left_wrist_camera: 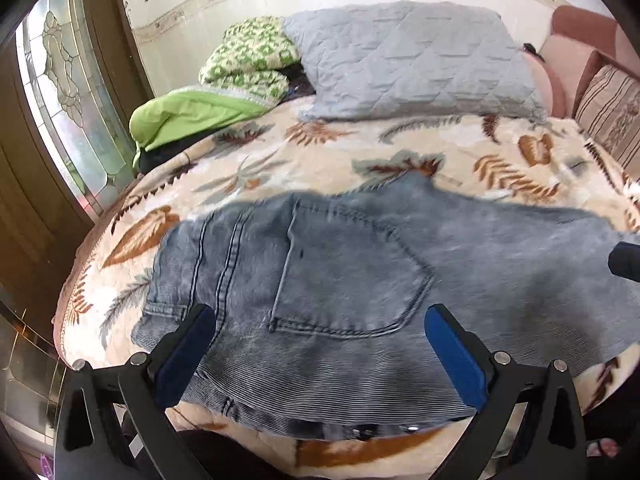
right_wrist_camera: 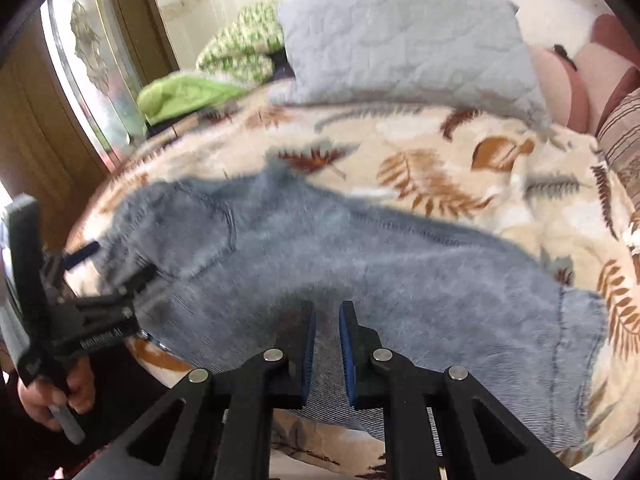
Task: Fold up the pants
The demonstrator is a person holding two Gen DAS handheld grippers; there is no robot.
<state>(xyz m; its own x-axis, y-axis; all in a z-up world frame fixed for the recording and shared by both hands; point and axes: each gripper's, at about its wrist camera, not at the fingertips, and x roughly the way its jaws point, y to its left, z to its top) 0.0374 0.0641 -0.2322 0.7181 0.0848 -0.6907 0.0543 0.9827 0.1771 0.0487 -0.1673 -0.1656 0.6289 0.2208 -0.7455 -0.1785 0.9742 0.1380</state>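
Observation:
Light-blue jeans (left_wrist_camera: 352, 272) lie flat across the leaf-patterned blanket (left_wrist_camera: 280, 160), back pocket up, waistband at the near bed edge. My left gripper (left_wrist_camera: 320, 320) is open, its blue pads spread wide over the seat and pocket area, holding nothing. In the right wrist view the jeans (right_wrist_camera: 360, 272) run from the seat at left to the leg hem at right. My right gripper (right_wrist_camera: 327, 320) has its jaws nearly closed with a narrow gap, over the leg fabric at the near edge; whether it pinches cloth is unclear. The left gripper also shows in that view (right_wrist_camera: 116, 268), open at the waistband.
A grey quilted pillow (left_wrist_camera: 408, 60) and green bedding (left_wrist_camera: 224, 92) lie at the far side of the bed. A striped cushion (left_wrist_camera: 612, 108) and pink sofa (left_wrist_camera: 580, 40) stand at right. A wooden door with patterned glass (left_wrist_camera: 64, 92) is at left. The near bed edge lies just below the grippers.

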